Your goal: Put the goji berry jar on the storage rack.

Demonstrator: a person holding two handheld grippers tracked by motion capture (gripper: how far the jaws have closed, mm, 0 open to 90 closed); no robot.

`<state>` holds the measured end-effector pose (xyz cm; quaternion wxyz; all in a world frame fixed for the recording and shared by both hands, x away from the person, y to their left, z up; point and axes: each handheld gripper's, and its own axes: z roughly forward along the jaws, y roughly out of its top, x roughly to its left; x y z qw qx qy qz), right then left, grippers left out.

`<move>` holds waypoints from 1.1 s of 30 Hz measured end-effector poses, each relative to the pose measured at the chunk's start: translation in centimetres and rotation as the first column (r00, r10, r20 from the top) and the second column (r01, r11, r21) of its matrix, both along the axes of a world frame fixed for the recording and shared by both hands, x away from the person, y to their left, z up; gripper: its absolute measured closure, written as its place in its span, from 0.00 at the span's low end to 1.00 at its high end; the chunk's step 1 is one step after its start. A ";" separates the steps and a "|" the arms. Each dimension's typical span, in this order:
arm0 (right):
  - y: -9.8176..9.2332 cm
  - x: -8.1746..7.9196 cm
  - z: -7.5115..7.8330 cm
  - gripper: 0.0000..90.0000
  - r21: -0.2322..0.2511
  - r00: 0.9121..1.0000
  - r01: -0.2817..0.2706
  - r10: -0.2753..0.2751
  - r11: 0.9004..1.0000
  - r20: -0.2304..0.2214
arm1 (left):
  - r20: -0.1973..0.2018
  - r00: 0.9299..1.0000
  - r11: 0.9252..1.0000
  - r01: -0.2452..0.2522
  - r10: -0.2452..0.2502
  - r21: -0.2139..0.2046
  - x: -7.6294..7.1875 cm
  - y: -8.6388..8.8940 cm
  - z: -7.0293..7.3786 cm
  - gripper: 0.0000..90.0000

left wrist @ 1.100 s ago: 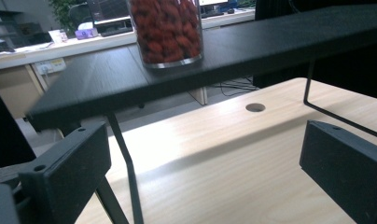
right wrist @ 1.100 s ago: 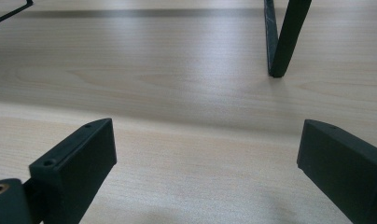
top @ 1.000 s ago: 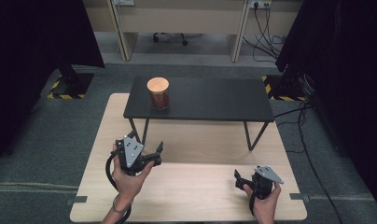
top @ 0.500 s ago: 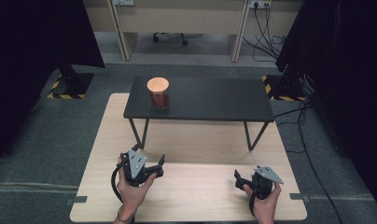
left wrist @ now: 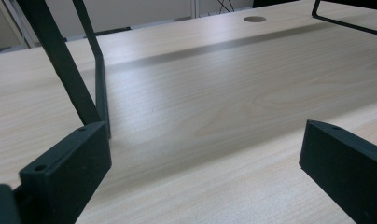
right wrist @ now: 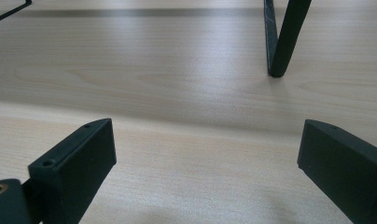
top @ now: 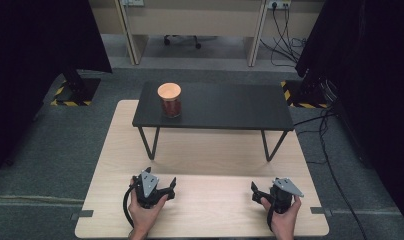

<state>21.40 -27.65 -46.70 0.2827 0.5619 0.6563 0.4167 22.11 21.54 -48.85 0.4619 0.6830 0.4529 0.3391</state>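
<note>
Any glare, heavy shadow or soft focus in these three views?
High view: evenly lit, dark curtains at both sides, a soft shadow under the black shelf. Left gripper view: pale glare on the wooden table, near jaws slightly soft. Right gripper view: the shelf's shadow bands the far tabletop; near jaws slightly soft.

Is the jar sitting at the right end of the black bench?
No, the jar stands near the left end of the black bench in the high view.
</note>
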 end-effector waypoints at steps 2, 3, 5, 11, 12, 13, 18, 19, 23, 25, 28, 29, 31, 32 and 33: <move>0.0 0.0 0.0 0.05 0.000 1.000 0.000 0.000 1.000 0.000 | -0.010 1.000 1.000 0.002 -0.002 -0.006 0.1 0.0 0.0 0.02; 0.0 0.0 0.0 0.05 -0.001 1.000 0.000 0.000 1.000 0.001 | -0.009 1.000 1.000 -0.001 0.001 -0.011 0.1 0.0 0.0 0.02; 0.0 0.0 0.0 0.05 0.000 1.000 0.000 0.000 1.000 0.001 | -0.015 1.000 1.000 -0.001 0.001 -0.024 0.2 0.1 0.0 0.02; 0.0 0.0 0.0 0.05 0.000 1.000 -0.001 0.001 1.000 0.000 | -0.040 0.999 1.000 0.013 -0.014 -0.026 0.5 0.3 0.2 0.02; 0.0 0.0 0.0 0.05 0.000 1.000 -0.001 0.001 1.000 0.000 | -0.043 0.999 1.000 0.015 -0.016 -0.027 0.5 0.3 0.2 0.02; 0.0 0.0 0.0 0.05 0.000 1.000 -0.001 0.001 1.000 0.000 | -0.046 0.999 0.999 0.017 -0.018 -0.028 0.6 0.3 0.2 0.02; 0.1 0.0 0.0 0.05 -0.002 1.000 0.001 -0.001 1.000 0.001 | -0.052 0.998 0.999 0.022 -0.024 -0.037 0.6 0.5 0.2 0.02; 0.0 0.0 0.0 0.05 0.000 1.000 0.000 0.000 1.000 0.002 | -0.052 0.998 0.999 0.021 -0.023 -0.035 0.6 0.4 0.2 0.02; 0.0 0.0 0.0 0.05 0.000 1.000 -0.001 0.001 1.000 0.001 | -0.055 0.998 0.999 0.015 -0.017 -0.049 0.6 0.5 0.2 0.02; 0.1 0.0 0.0 0.05 -0.004 1.000 0.000 0.000 1.000 0.003 | -0.057 0.998 0.998 0.014 -0.017 -0.056 0.6 0.7 0.2 0.02; 0.2 0.0 0.0 0.05 -0.007 1.000 0.001 -0.001 1.000 0.003 | -0.058 0.998 0.998 0.014 -0.017 -0.058 0.6 0.7 0.2 0.02; 0.2 0.0 0.0 0.05 -0.007 1.000 0.001 -0.001 1.000 0.003 | -0.058 0.998 0.998 0.014 -0.017 -0.057 0.6 0.7 0.2 0.02; 0.2 0.0 0.0 0.05 -0.008 1.000 0.001 -0.001 1.000 0.003 | -0.058 0.998 0.998 0.013 -0.017 -0.055 0.6 0.6 0.2 0.02; 0.2 0.0 0.0 0.05 -0.007 1.000 0.001 -0.001 1.000 0.005 | -0.057 0.998 0.998 0.015 -0.018 -0.055 0.6 0.7 0.2 0.02; 0.2 -0.1 -0.1 0.05 -0.007 1.000 0.002 -0.002 1.000 0.007 | -0.056 0.998 0.998 0.015 -0.018 -0.055 0.6 0.7 0.2 0.02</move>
